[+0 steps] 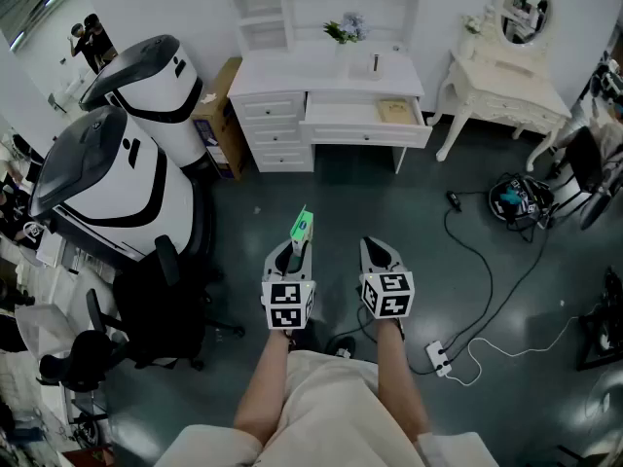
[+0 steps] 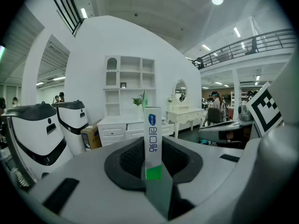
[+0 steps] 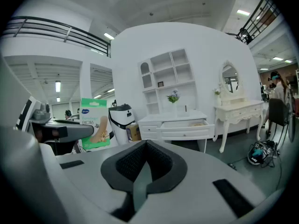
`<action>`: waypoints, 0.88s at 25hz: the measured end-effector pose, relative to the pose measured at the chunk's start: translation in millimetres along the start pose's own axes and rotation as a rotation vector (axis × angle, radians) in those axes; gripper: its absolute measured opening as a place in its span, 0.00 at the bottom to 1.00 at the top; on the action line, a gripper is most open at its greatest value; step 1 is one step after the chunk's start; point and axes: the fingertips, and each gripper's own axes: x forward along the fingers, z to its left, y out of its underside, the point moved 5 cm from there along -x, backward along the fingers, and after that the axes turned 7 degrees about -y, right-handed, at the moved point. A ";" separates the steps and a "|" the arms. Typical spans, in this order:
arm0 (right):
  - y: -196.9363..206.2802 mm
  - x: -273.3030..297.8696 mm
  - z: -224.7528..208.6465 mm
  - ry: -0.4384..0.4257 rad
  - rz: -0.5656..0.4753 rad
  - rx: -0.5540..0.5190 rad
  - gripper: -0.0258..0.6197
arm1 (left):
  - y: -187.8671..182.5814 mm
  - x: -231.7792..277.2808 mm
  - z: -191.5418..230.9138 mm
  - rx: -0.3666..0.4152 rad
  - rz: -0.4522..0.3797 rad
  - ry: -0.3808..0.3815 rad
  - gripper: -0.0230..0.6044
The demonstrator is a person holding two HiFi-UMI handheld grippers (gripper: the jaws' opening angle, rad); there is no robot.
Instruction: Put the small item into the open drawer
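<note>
A slim green and white box (image 1: 303,226) stands upright between the jaws of my left gripper (image 1: 296,248), which is shut on it. In the left gripper view the box (image 2: 153,139) rises from the black pads (image 2: 128,160), edge on to the camera. My right gripper (image 1: 376,252) is beside it, shut with nothing between its pads (image 3: 161,164). The right gripper view shows the box (image 3: 93,123) at its left. Well ahead across the dark floor stands a white desk (image 1: 331,78). Its open drawer (image 1: 365,115) is pulled out, with a flat tan item inside; the same drawer (image 3: 184,123) shows in the right gripper view.
Two large white and black robot shells (image 1: 117,154) and black office chairs (image 1: 156,300) crowd the left. A cardboard box (image 1: 219,115) leans beside the desk. At right stand a white dressing table (image 1: 506,86), a bag (image 1: 516,197), and cables with a power strip (image 1: 438,358).
</note>
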 end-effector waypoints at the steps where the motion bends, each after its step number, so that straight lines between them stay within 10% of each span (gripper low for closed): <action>1: 0.9 -1.5 -0.1 -0.008 0.002 0.000 0.08 | 0.0 -1.6 -1.5 -0.007 -0.003 -0.001 0.20; 22: -5.5 30.2 -23.0 -0.152 -0.074 0.086 0.08 | -3.6 48.1 15.5 -0.038 -0.009 -0.033 0.20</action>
